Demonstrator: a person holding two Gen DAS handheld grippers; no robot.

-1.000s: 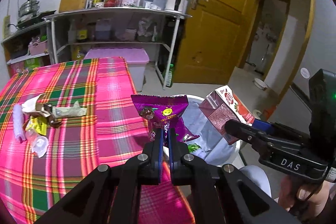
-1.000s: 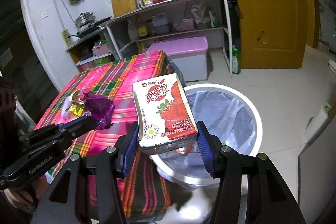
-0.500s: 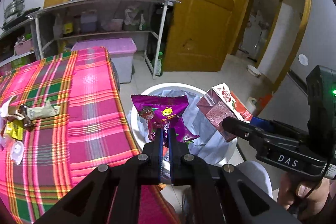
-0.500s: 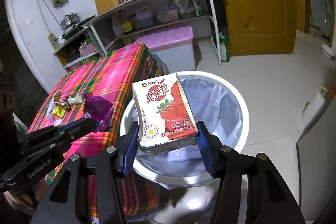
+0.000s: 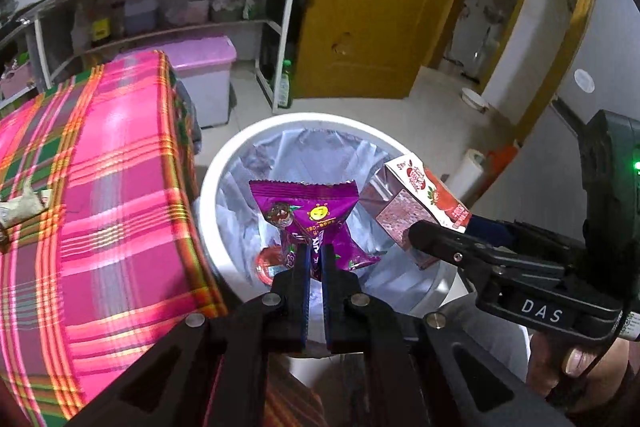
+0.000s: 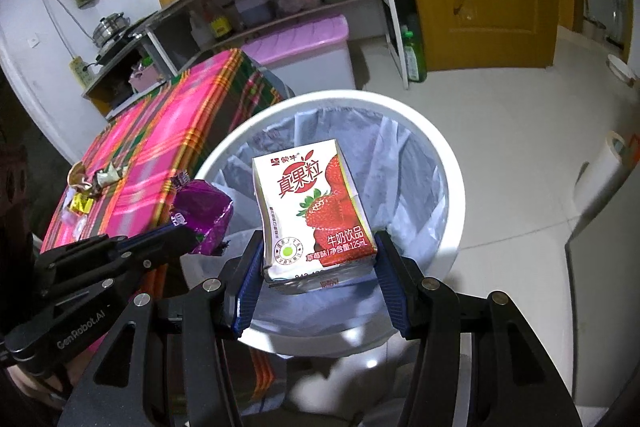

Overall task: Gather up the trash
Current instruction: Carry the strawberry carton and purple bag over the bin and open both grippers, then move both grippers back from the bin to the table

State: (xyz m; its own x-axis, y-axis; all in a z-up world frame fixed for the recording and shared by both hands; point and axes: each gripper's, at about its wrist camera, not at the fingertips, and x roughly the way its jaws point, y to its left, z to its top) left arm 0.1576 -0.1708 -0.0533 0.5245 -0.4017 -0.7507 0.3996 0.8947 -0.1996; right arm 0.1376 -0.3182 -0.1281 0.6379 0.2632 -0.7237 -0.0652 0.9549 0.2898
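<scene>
I have both pieces over the bin (image 5: 224,163) beside the table (image 5: 100,187). My left gripper (image 5: 315,259) is pinched on the wrapper (image 5: 308,211); my right gripper (image 6: 318,267) clamps the carton (image 6: 312,211). I should part each pair only once centred, clear of the rim, so nothing lands on the floor.

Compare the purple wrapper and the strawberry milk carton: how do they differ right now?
The purple wrapper is flat, crinkled foil; the strawberry milk carton is a rigid white-and-red box. The left gripper pinches the wrapper's lower end with jaws nearly shut; the right gripper spans the carton's base with jaws wide. Both are held over the lined white bin.
</scene>
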